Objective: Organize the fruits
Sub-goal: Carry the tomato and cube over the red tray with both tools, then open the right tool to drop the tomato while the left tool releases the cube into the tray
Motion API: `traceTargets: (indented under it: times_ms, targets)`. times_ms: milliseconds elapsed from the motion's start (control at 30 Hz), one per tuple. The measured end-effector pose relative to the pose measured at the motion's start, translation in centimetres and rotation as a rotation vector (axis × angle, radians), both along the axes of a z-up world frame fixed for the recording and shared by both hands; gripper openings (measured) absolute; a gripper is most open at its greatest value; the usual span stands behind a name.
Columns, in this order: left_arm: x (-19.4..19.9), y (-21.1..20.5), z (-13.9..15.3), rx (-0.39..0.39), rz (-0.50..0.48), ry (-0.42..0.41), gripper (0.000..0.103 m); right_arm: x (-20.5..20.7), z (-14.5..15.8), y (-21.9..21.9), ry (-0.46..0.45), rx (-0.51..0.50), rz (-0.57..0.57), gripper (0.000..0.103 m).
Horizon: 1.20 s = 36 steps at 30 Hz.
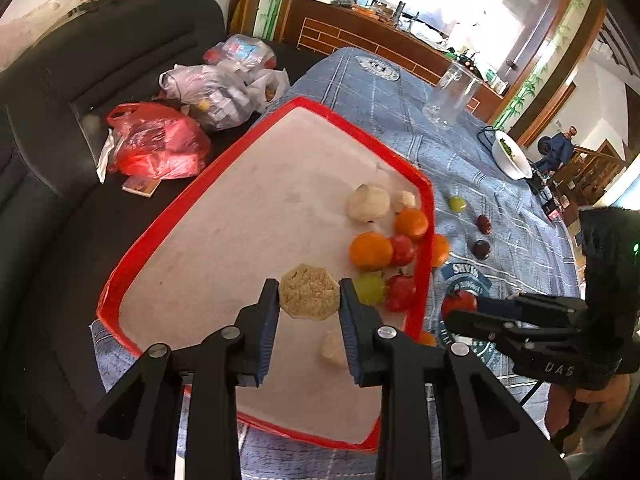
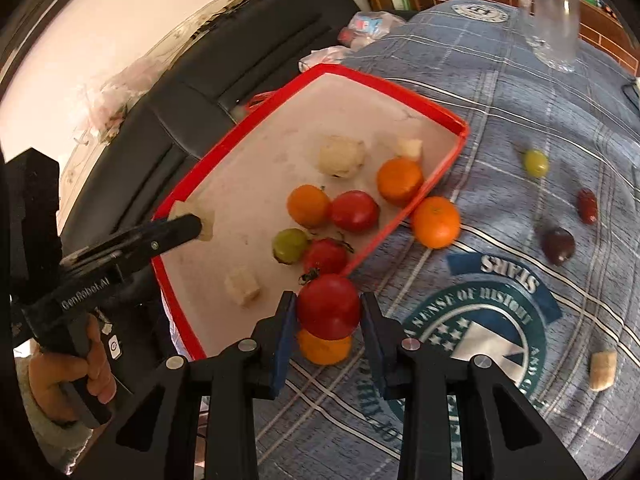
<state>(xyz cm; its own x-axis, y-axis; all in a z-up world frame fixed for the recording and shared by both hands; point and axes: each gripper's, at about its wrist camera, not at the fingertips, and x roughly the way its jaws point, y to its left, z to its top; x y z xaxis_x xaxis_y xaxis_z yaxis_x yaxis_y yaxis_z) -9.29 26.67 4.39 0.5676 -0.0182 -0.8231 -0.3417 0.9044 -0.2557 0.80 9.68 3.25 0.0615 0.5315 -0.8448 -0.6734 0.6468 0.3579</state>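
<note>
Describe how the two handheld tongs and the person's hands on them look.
Both tongs are matte black plastic with silver pivot bolts and blue ribbed pads on the fingers. The left tongs carry white "GenRobot.AI" lettering and a white button; a pale sleeve cuff shows below the hand. The right tongs read "DAS" and show a green indicator light.

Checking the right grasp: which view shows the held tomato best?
Right wrist view: the tomato sits large and unblocked between the right gripper pads, stem visible, above an orange on the cloth. The left wrist view shows the tomato small, near the tray edge, partly hidden by the gripper.
</note>
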Motion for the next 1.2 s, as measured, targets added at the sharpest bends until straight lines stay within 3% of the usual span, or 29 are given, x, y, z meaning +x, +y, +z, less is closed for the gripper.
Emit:
traceTargets:
  times_ms: [400,1200]
  targets:
    - [-0.8,0.4,-2.0,-0.03,0.008,0.044,0.027,1.6,1.5,6.5,-0.041,0.018,0.089,0.032]
    - [-1.1,0.6,-2.8,-0.049,0.003,0.045,0.027,2.4,-1.4,14.2,-0.034,-0.062,0.209,0.032]
